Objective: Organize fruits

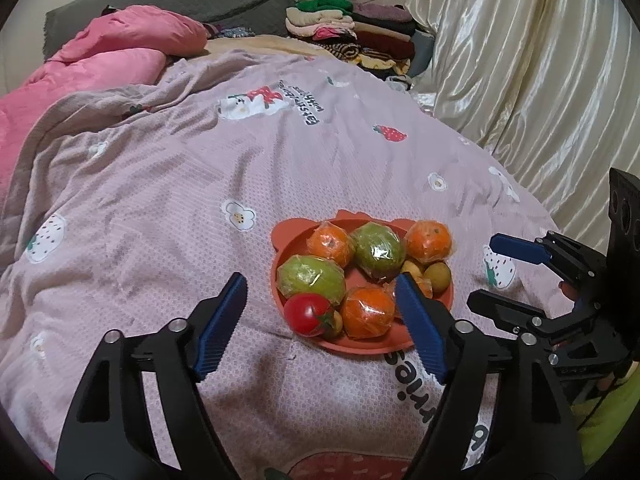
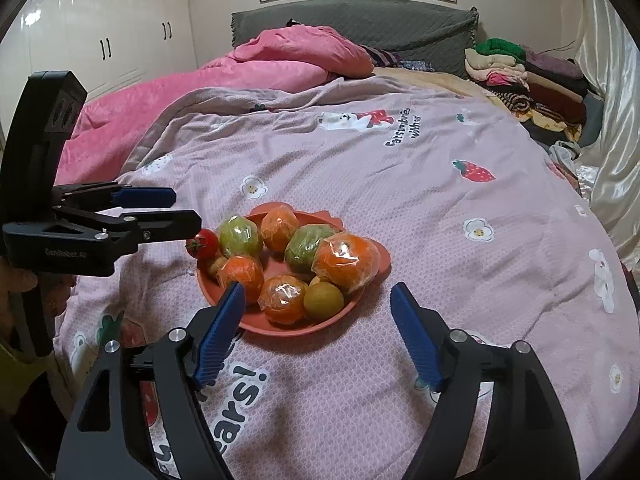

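We see the plate [image 1: 362, 350] of fruit just ahead of our left gripper [image 1: 320, 320], a little toward its right finger, and ahead of our right gripper [image 2: 318, 332] toward its left finger; the tomato [image 1: 307, 314] sits at the plate edge nearest the left gripper; the plate is a smooth terracotta dish with small ears on its rim, resting on a pink waffle-textured blanket [image 1: 160, 200] printed with strawberries and flowers; the oranges [image 2: 346, 260] and the green fruits [image 1: 312, 278] are round and wrapped in shiny crinkled film, while the small yellow-brown fruit [image 2: 323, 300] is bare and matte; both grippers have ribbed blue pads on black fingers; we hold both spread wide, gripping nothing and touching nothing, each hovering above the blanket
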`<act>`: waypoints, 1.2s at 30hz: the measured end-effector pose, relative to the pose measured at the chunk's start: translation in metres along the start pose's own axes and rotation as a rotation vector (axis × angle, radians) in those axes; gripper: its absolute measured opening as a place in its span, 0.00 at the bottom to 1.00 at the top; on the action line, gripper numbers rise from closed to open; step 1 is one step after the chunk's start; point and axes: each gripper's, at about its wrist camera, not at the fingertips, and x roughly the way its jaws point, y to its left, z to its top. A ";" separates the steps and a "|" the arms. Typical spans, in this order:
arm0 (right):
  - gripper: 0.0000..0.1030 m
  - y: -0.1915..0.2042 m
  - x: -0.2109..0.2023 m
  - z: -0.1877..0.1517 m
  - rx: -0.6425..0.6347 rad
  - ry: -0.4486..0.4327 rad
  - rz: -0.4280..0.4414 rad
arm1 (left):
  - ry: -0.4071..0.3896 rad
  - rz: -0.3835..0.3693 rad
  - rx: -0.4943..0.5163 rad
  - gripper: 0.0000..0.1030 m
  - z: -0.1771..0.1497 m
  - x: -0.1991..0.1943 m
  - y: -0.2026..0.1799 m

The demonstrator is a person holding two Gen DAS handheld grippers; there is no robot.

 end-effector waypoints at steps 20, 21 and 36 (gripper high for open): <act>0.93 -0.004 -0.004 0.000 0.017 -0.013 -0.059 | -0.019 0.048 -0.033 0.90 -0.003 -0.010 0.008; 0.94 -0.004 -0.004 -0.001 0.018 -0.012 -0.062 | -0.020 0.048 -0.033 0.90 -0.004 -0.011 0.008; 0.95 0.001 -0.015 -0.003 0.021 -0.018 -0.089 | -0.023 0.055 -0.033 0.91 -0.013 -0.022 0.004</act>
